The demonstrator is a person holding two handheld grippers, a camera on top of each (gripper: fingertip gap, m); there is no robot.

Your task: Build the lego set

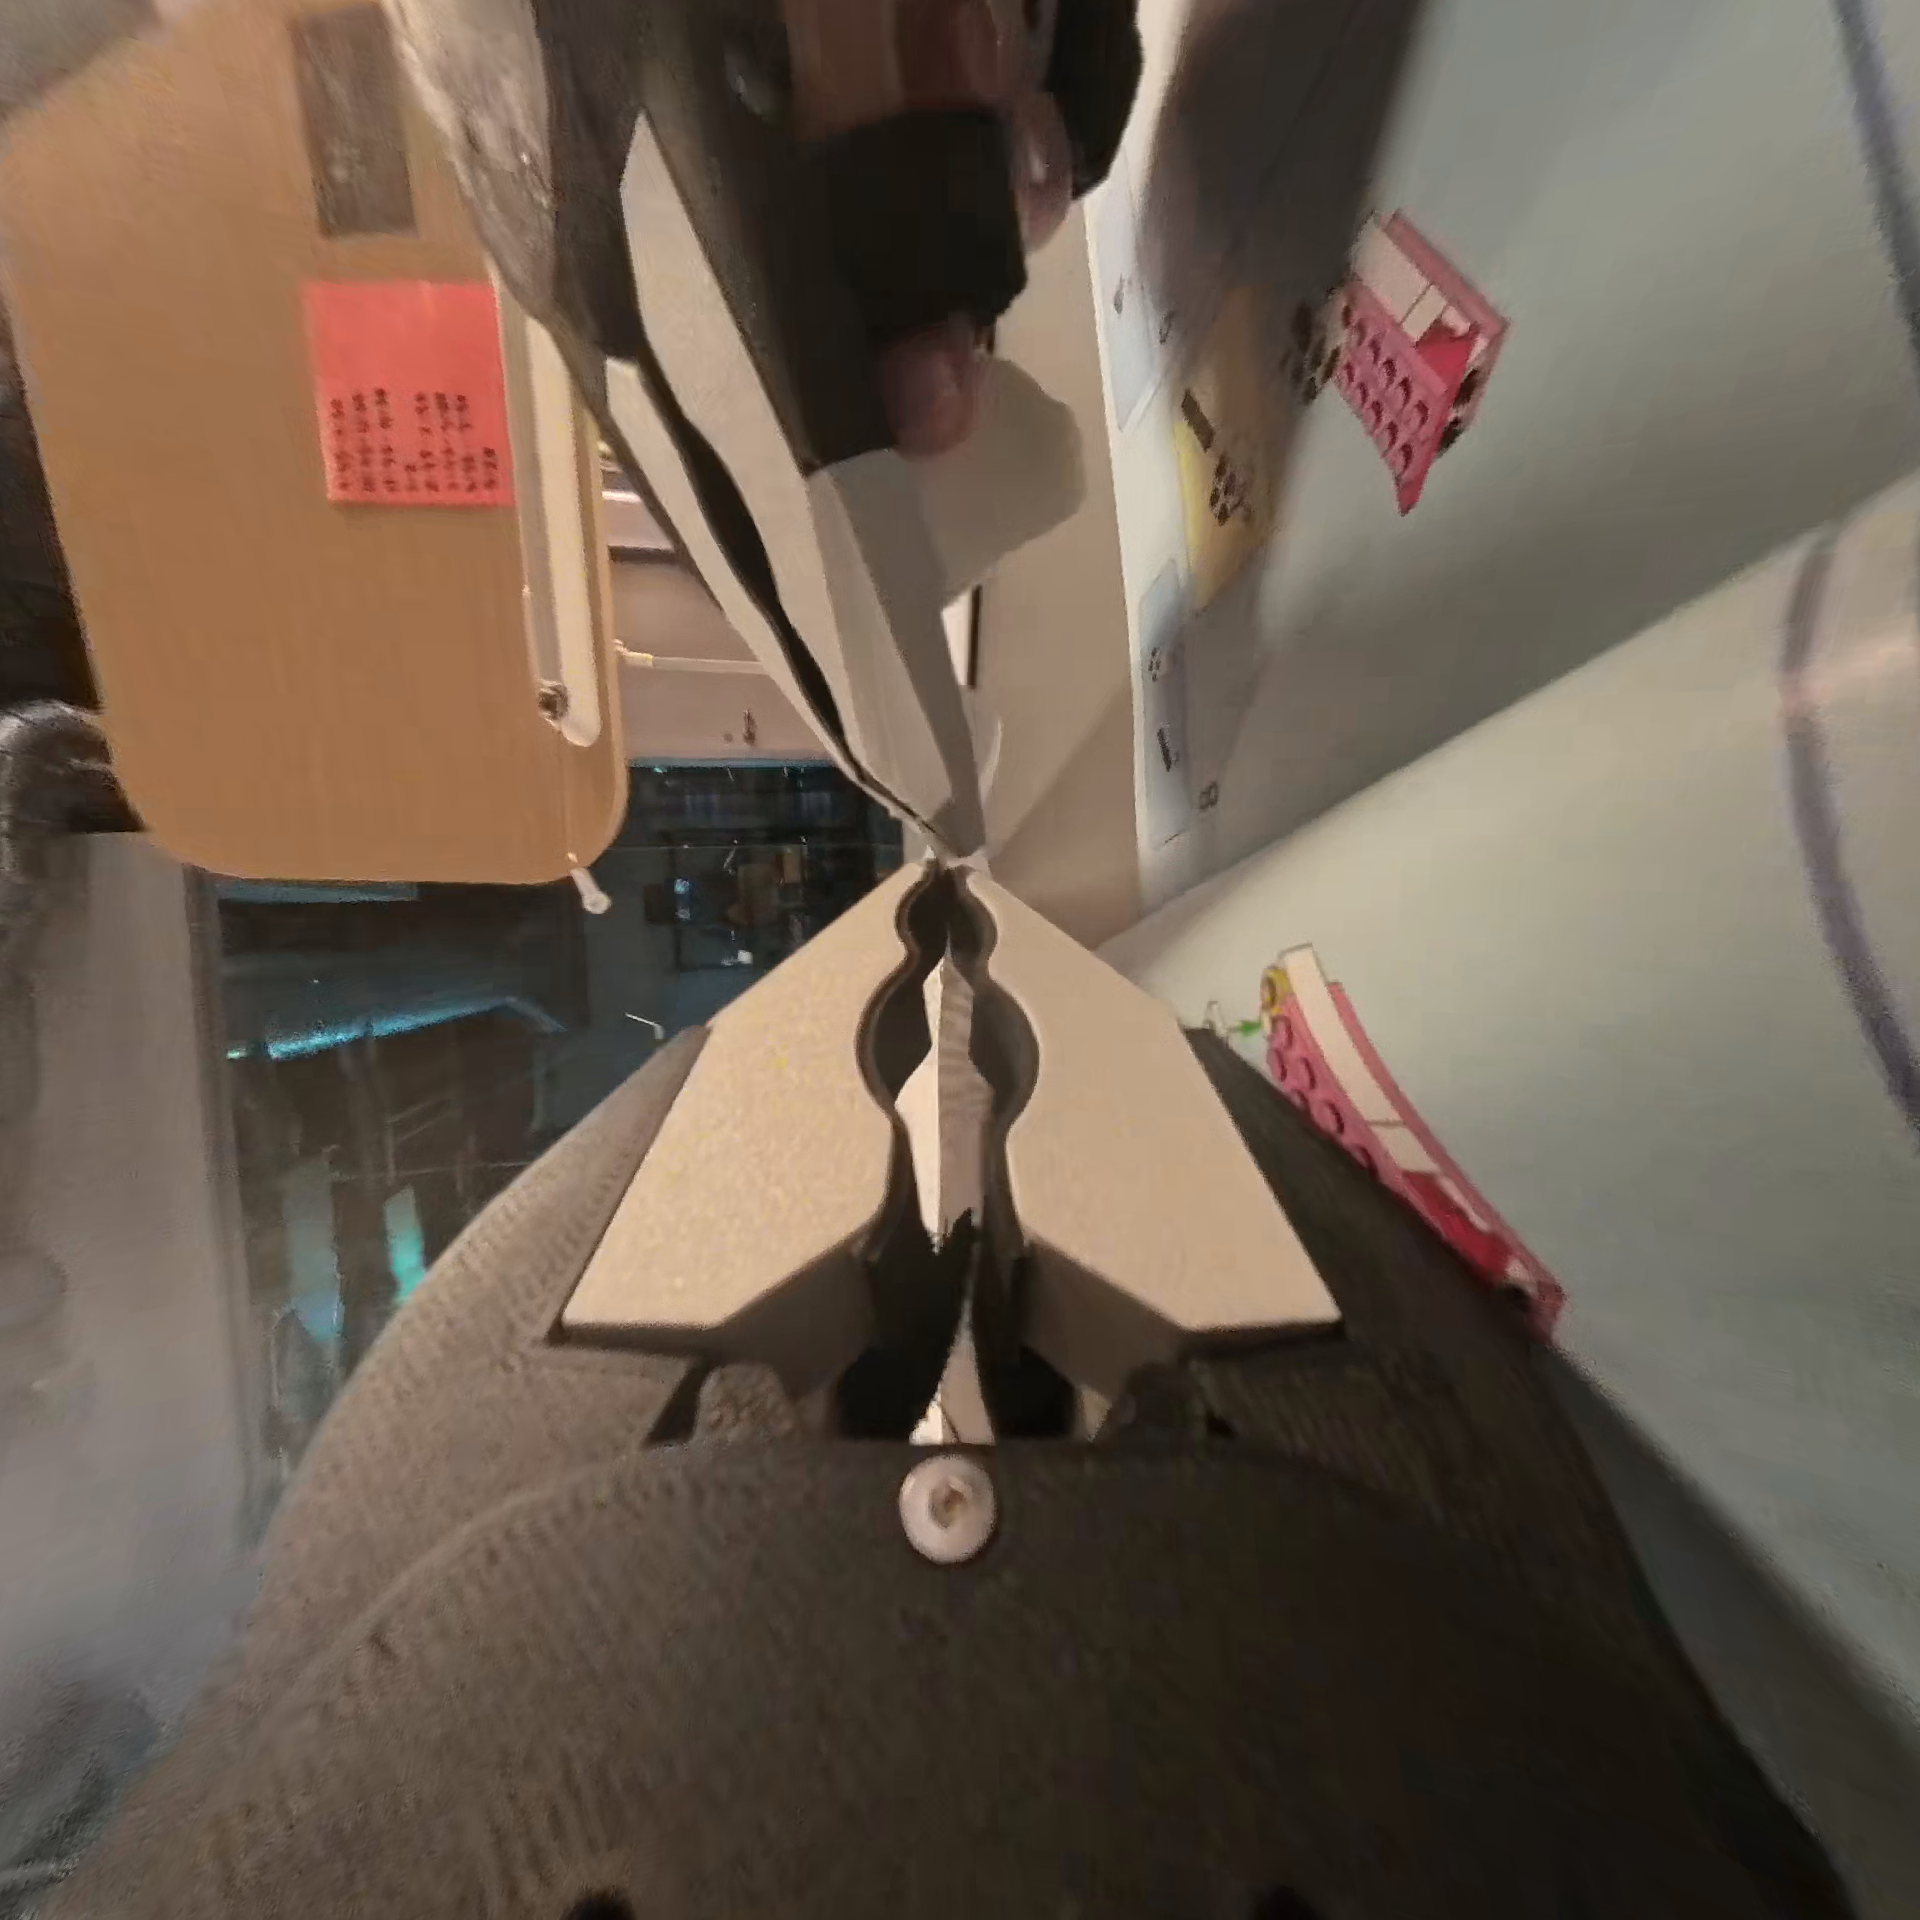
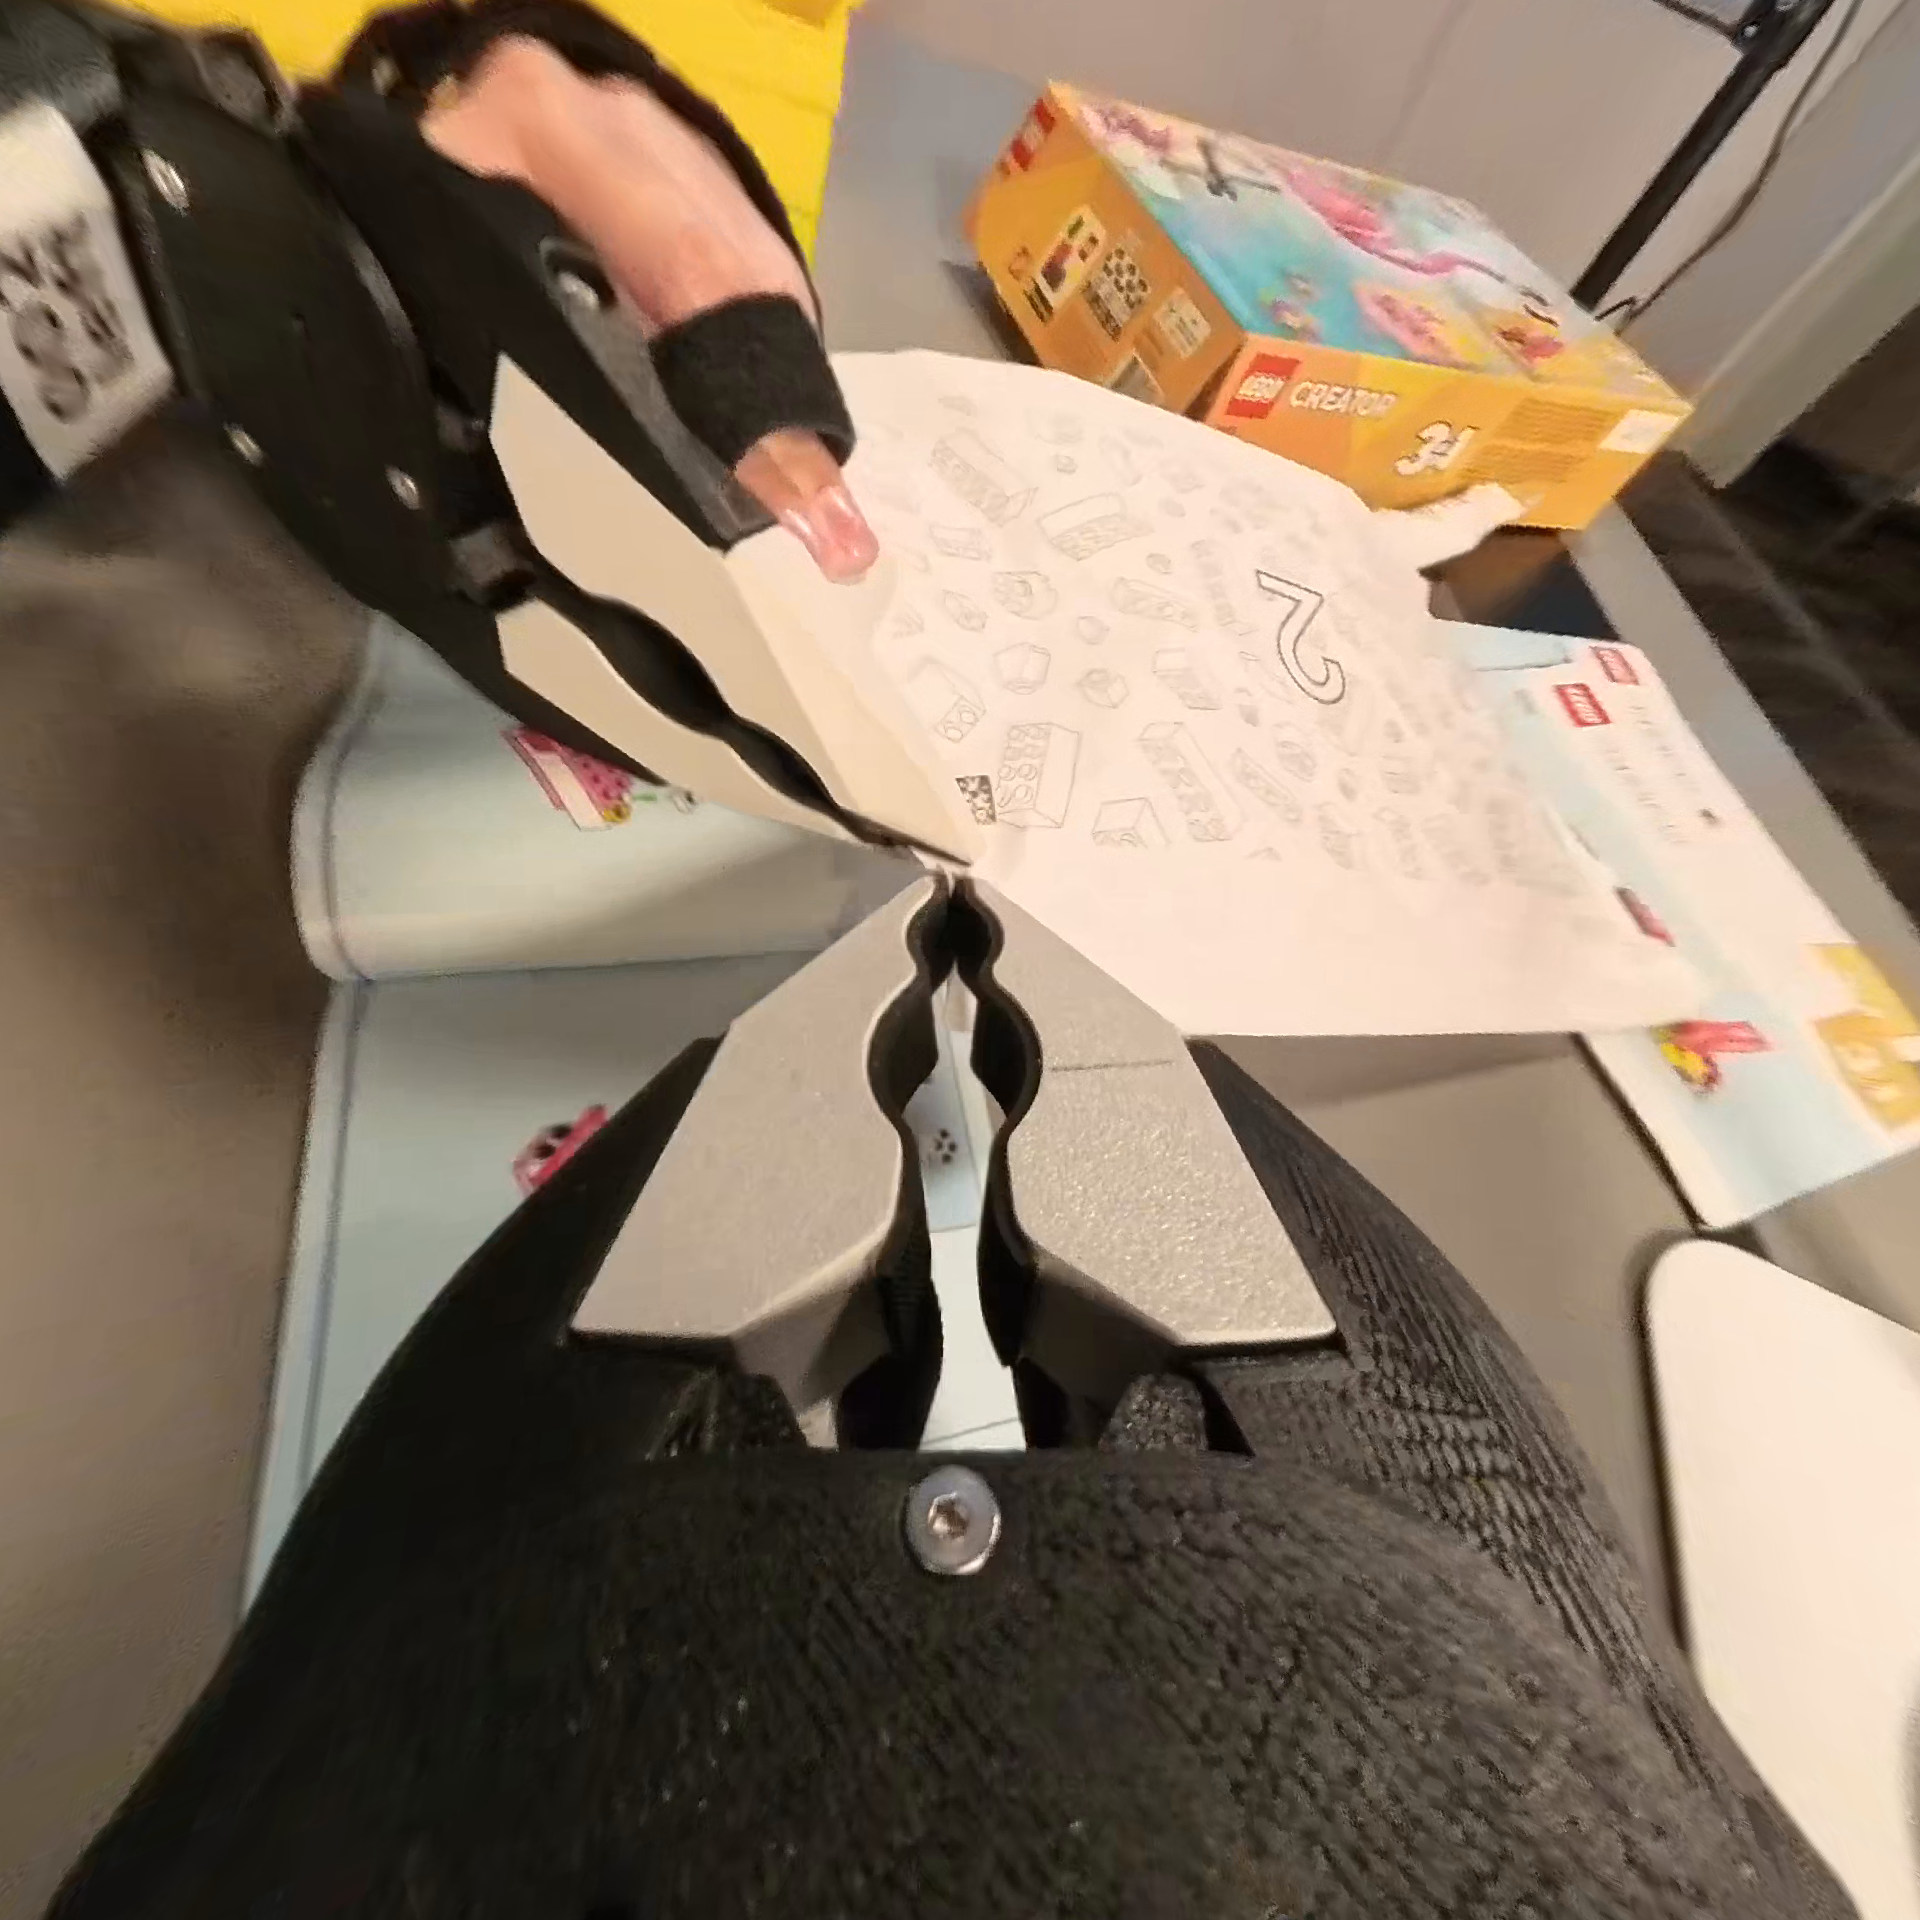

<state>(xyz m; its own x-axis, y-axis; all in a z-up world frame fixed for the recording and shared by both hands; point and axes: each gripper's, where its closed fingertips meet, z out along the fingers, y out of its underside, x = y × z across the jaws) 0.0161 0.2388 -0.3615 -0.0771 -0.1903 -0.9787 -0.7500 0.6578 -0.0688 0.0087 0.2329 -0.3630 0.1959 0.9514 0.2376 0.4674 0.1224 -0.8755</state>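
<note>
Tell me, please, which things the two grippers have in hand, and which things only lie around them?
In hand:
- white paper bag printed with brick outlines, pinched at one corner by the shut fingers of both the left gripper and the right gripper

Lying about:
- yellow brick-set box
- open instruction booklet
- leaflet partly under the bag

My right gripper is closed, its tips pinching the corner of a white paper bag printed with brick outlines. The left gripper clamps the same corner from the upper left. Instruction sheets lie beneath; a yellow toy box stands beyond.
</note>
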